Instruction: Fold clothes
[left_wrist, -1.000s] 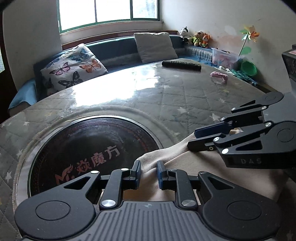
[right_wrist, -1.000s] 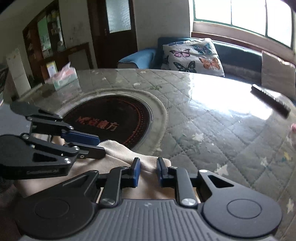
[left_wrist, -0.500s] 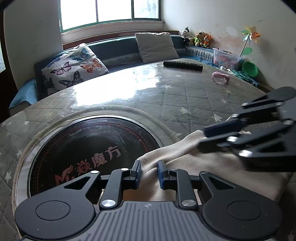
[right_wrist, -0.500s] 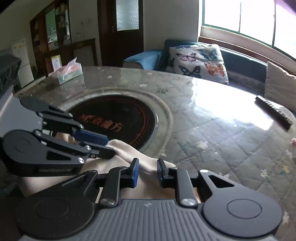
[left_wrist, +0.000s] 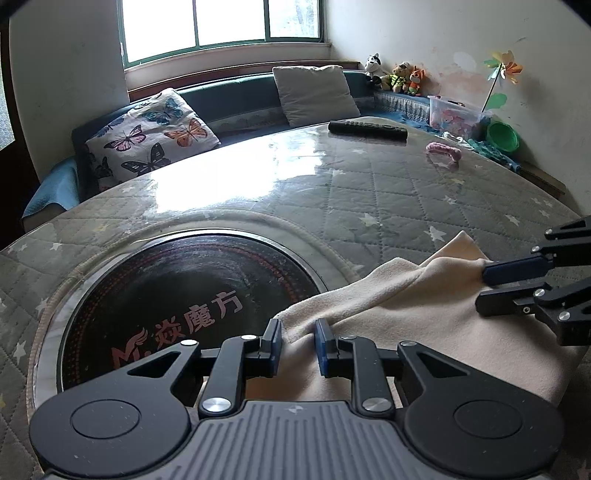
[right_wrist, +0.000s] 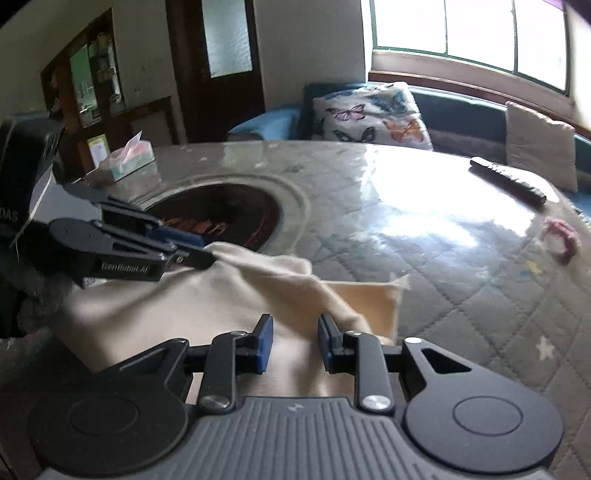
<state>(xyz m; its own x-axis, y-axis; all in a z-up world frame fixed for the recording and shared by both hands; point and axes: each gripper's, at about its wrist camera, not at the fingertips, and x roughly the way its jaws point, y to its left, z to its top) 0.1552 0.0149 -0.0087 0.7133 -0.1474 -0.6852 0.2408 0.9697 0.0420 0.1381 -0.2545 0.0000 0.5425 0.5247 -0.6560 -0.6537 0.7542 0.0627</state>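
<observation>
A cream cloth (left_wrist: 406, 317) lies folded over at the near edge of the round table, its raised fold edge stretched between my two grippers. My left gripper (left_wrist: 297, 341) is shut on the left end of that edge; it also shows in the right wrist view (right_wrist: 201, 251). My right gripper (right_wrist: 291, 339) is shut on the right end of the cloth (right_wrist: 207, 302); it also shows in the left wrist view (left_wrist: 484, 288). A lower cloth corner (right_wrist: 373, 295) sticks out flat on the table.
The table has a quilted grey cover under glass (left_wrist: 369, 192) and a black round hotplate (left_wrist: 184, 291) beside the cloth. A remote (left_wrist: 367, 129), a pink item (left_wrist: 443, 151) and a tissue box (right_wrist: 131, 158) lie farther off. Sofa cushions stand behind.
Both grippers have moved apart, the right one rightward, pulling the cloth's edge out wider and lifting it. A lower corner of the cloth has come into view.
</observation>
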